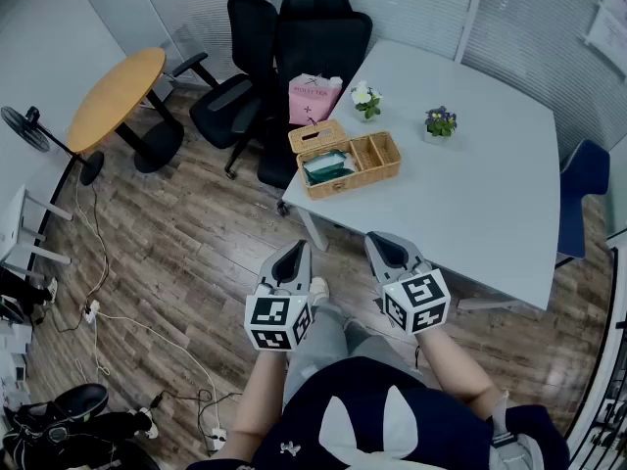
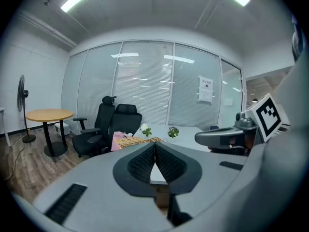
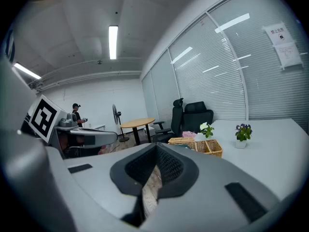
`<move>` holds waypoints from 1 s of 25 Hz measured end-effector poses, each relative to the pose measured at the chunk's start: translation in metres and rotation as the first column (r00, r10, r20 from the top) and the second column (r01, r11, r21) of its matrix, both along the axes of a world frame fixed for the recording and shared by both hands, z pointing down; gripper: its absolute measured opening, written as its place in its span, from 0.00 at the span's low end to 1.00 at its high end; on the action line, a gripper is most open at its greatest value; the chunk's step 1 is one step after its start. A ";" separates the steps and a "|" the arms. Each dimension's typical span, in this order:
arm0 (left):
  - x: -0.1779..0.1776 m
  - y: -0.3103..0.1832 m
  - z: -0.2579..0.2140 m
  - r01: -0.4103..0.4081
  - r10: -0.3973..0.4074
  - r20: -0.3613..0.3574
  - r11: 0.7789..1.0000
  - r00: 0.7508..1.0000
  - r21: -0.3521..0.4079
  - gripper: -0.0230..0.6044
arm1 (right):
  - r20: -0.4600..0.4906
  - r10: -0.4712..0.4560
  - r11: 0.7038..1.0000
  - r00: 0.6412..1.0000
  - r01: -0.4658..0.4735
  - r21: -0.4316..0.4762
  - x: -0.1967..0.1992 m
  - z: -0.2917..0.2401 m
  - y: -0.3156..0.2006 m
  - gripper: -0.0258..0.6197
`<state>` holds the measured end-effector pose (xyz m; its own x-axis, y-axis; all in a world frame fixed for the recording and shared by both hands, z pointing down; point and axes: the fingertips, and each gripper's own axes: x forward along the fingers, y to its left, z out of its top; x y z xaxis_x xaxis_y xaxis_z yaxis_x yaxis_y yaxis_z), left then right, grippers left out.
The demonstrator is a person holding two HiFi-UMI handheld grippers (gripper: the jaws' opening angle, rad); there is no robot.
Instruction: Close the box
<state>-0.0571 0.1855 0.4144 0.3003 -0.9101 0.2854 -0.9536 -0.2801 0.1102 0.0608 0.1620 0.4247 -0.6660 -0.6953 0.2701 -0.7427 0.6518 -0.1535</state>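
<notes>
On the counter (image 1: 470,184), near its left corner, sits the wicker box (image 1: 364,167), its lid (image 1: 316,135) standing open. It looks light, stiff and rough; nudge the lid's free edge. Left hand-held gripper (image 1: 293,249) and right hand-held gripper (image 1: 378,239) are both closed, empty, short of the counter.

Even, cool light from ceiling strip lights (image 3: 113,41); gripper views bulge toward dark edges, perhaps slightly soft.

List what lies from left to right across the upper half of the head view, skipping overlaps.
Black standing fan → round wooden table → pink paper bag → white-flowered pot plant → purple-flowered pot plant → blue chair. Left out for overlap: black office chairs, woven wicker box.
</notes>
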 end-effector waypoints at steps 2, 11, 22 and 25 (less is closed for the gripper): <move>-0.001 -0.002 0.000 0.000 0.000 -0.001 1.000 1.000 0.002 0.07 | 0.004 0.002 1.000 1.000 -0.002 0.003 -0.001 0.000 -0.002 0.04; 0.003 -0.017 -0.002 -0.013 0.013 0.016 1.000 1.000 0.006 0.08 | -0.014 0.007 1.000 1.000 -0.007 0.028 -0.001 -0.005 -0.016 0.05; 0.001 -0.058 -0.002 -0.041 0.041 0.001 0.999 0.999 -0.025 0.41 | -0.051 -0.043 0.999 0.998 0.044 0.007 -0.008 -0.001 -0.053 0.28; -0.008 -0.068 0.006 -0.032 0.032 -0.010 0.998 0.999 -0.048 0.43 | -0.085 -0.059 0.998 0.995 0.059 -0.002 -0.007 0.006 -0.066 0.33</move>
<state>-0.0649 0.1174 0.4202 0.3316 -0.8852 0.3263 -0.9432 -0.3044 0.1328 0.0537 0.0961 0.4305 -0.6802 -0.6560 0.3271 -0.7135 0.6948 -0.0904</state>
